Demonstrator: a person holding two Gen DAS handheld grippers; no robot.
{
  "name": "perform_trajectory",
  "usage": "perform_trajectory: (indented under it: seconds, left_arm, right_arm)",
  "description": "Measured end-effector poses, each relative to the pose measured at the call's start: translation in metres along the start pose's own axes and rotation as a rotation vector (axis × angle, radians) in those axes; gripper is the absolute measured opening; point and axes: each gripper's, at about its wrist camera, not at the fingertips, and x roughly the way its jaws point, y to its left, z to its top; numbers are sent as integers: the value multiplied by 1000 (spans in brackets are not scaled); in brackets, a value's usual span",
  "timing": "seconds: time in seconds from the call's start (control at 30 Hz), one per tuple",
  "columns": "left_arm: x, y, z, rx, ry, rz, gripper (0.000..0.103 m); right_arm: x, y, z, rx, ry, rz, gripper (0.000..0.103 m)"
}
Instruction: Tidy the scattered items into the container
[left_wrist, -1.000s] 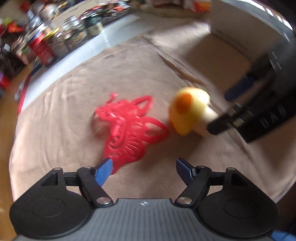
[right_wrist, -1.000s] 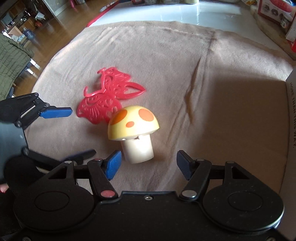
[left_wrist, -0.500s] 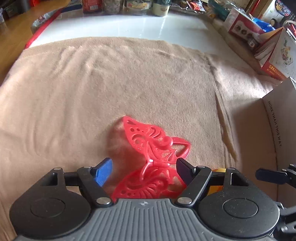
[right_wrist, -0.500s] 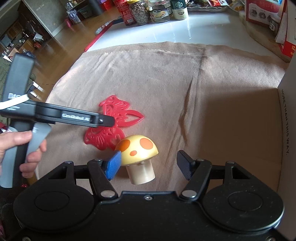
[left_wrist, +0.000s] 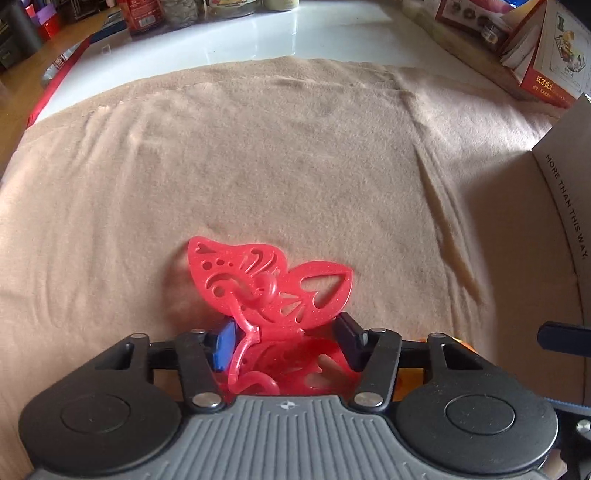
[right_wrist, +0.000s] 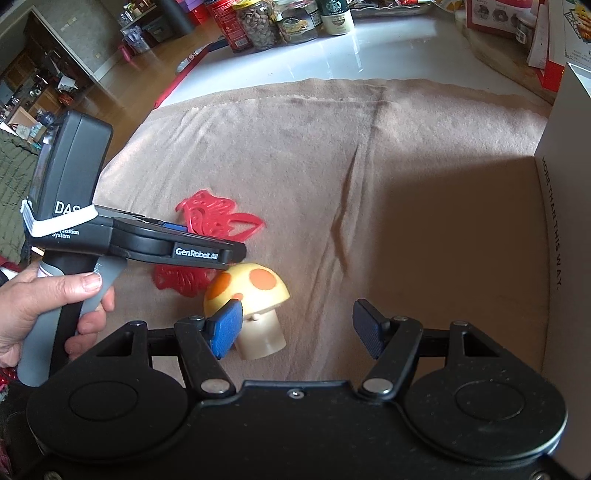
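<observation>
A red cut-out butterfly (left_wrist: 273, 291) lies on the tan cloth between the fingers of my left gripper (left_wrist: 286, 341), which is open around it; its front wing tilts up. It also shows in the right wrist view (right_wrist: 218, 218), partly under the left gripper's body (right_wrist: 147, 247). A yellow toy mushroom (right_wrist: 251, 302) with orange spots stands upright by the left blue pad of my right gripper (right_wrist: 299, 328), which is open and empty. The white box (right_wrist: 561, 240) stands at the right.
The tan cloth (left_wrist: 295, 166) covers a white table (left_wrist: 258, 40). Jars and tins (right_wrist: 273, 22) line the far edge, with printed cartons (left_wrist: 539, 55) at far right. A hand (right_wrist: 48, 306) holds the left gripper's handle.
My left gripper has swung round and moved over the butterfly, narrowing its jaws around it; one wing now lifts. My right gripper has drawn closer to the mushroom.
</observation>
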Motion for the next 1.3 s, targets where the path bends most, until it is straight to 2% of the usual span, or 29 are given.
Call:
perform_trajectory:
  seconds: [0.3, 0.5, 0.73, 0.97, 1.07, 1.2, 1.27, 1.3]
  left_arm:
    - [-11, 39, -34, -60, 43, 24, 56]
    - [-18, 65, -57, -84, 65, 28, 56]
    - [-19, 64, -62, -79, 57, 31, 56]
    - [-22, 66, -64, -72, 50, 27, 56]
    - [-22, 65, -65, -69, 49, 26, 56]
    - [-23, 66, -65, -68, 49, 26, 56]
    - [-23, 66, -66, -68, 49, 27, 56]
    - [-24, 66, -66, -68, 48, 28, 56]
  right_arm:
    - [9, 14, -12, -74, 33, 15, 64]
    - [17, 49, -26, -294, 50, 54, 64]
    - [35, 86, -36, -557, 68, 10, 64]
    - [54, 97, -33, -607, 121, -8, 63]
    - [58, 99, -34, -625, 127, -5, 56]
    - [60, 102, -35, -632, 139, -14, 54]
    - [58, 97, -33, -555, 153, -3, 54]
    - [56, 89, -30, -469, 166, 8, 54]
